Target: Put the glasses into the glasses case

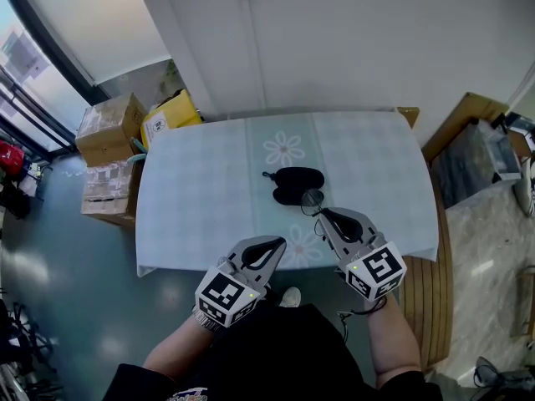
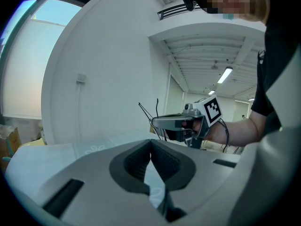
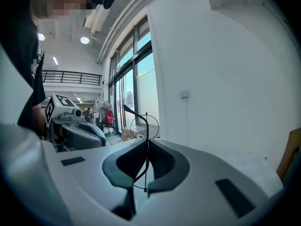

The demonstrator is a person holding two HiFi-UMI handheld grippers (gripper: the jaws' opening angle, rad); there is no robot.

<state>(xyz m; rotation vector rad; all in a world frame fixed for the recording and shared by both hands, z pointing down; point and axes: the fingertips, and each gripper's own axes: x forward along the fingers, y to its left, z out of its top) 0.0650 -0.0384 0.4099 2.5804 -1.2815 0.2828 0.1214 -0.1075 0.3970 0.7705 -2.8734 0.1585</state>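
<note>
The glasses [image 3: 145, 125], thin wire frames, are pinched between the pressed jaws of the right gripper [image 1: 323, 216] and held just beside the black case [image 1: 298, 182], at its front-right. The case lies near the middle of the table [image 1: 192, 190]. The left gripper [image 2: 150, 143] hangs at the table's front edge, its jaws pressed together on nothing.

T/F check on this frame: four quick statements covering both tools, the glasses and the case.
1. The right tool is clamped on the glasses. True.
2. The left tool holds the case. False: its jaws are together on nothing; the black case lies on the table.
3. The glasses are already in the case. False: they are in the right tool, at the case's near edge.
4. Cardboard boxes stand beside the table's left end. True.
</note>
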